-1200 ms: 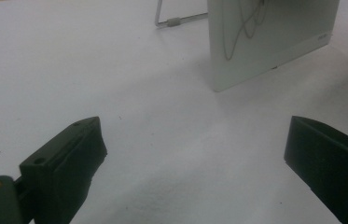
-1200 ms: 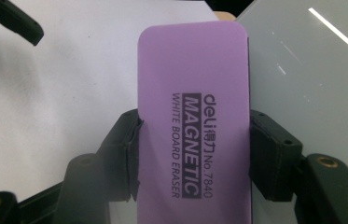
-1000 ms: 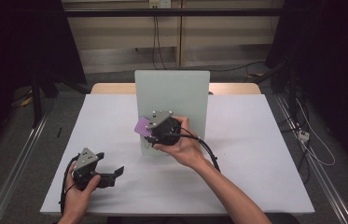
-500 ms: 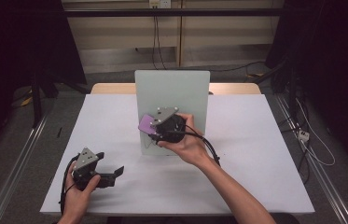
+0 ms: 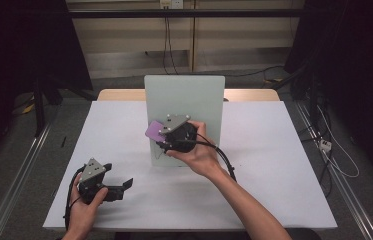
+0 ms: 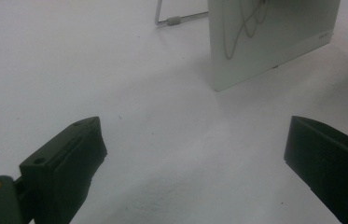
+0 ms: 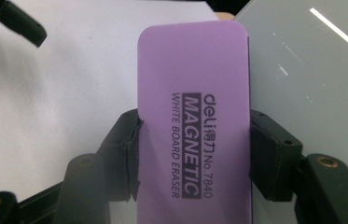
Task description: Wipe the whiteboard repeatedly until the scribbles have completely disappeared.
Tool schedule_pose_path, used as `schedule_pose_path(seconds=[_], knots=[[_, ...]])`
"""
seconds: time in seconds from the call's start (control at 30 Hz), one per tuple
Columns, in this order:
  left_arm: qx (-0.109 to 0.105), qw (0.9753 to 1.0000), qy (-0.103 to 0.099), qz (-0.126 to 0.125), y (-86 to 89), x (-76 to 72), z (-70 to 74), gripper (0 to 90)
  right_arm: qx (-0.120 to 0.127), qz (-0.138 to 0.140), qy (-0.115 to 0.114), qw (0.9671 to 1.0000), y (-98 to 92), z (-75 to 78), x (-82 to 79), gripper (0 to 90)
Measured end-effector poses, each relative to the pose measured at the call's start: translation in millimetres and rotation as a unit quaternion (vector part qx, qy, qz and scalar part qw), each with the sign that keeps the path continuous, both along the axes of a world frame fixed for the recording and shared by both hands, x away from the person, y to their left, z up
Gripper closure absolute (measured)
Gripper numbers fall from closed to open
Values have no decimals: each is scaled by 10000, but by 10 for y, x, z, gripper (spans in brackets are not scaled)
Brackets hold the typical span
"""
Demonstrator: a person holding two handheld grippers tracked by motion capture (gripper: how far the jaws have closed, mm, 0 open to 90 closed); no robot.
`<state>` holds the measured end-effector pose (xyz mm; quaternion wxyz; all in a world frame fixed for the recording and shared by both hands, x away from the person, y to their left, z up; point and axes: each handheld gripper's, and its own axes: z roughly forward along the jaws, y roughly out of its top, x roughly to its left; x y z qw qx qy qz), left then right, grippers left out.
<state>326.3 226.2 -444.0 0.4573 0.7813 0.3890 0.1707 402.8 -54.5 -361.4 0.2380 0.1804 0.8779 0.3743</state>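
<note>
Now the right gripper [image 7: 192, 135], mid-frame, squeezes a flat purple plastic eraser [image 7: 192, 116] against the upright white board [image 5: 184, 107]; the left gripper [image 6: 195, 158], lower left, gapes wide.

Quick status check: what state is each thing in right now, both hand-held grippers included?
Right hand-held gripper: shut on the purple eraser, held at the board's left side.
Purple eraser: clamped between the jaws, printed side facing the camera.
Whiteboard: propped upright on its stand, pen squiggles on it.
Left hand-held gripper: open, empty, low over the table.
</note>
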Motion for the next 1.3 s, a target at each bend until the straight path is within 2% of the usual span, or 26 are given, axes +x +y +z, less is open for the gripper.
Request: schedule_pose_path(seconds=[0.23, 0.43, 0.57, 0.8, 0.9, 1.17, 1.3], knots=[[7, 10000, 12, -8, -3, 1, -4, 48, -36, 78, 186, 9998, 55, -171, -49, 415], [-4, 10000, 15, 15, -3, -3, -3, 48, -34, 195, 466, 9987, 57, -279, -59, 416], [12, 10000, 16, -7, 1, 2, -4, 48, -136, 219, 407, 9988, 54, -252, -61, 415], [-6, 10000, 18, 3, 1, -3, -3, 48, 85, 19, 207, 9997, -109, -66, -30, 415], [1, 10000, 17, 2, -3, -3, -4, 48, 143, -10, 159, 9998, -164, -68, -32, 415], [17, 10000, 0, -9, -4, -2, -5, 48, -121, 84, 366, 9992, -176, -351, -144, 415], [15, 10000, 18, 1, -13, 1, -8, 48, -389, 163, 474, 9980, -147, -515, -204, 415]])
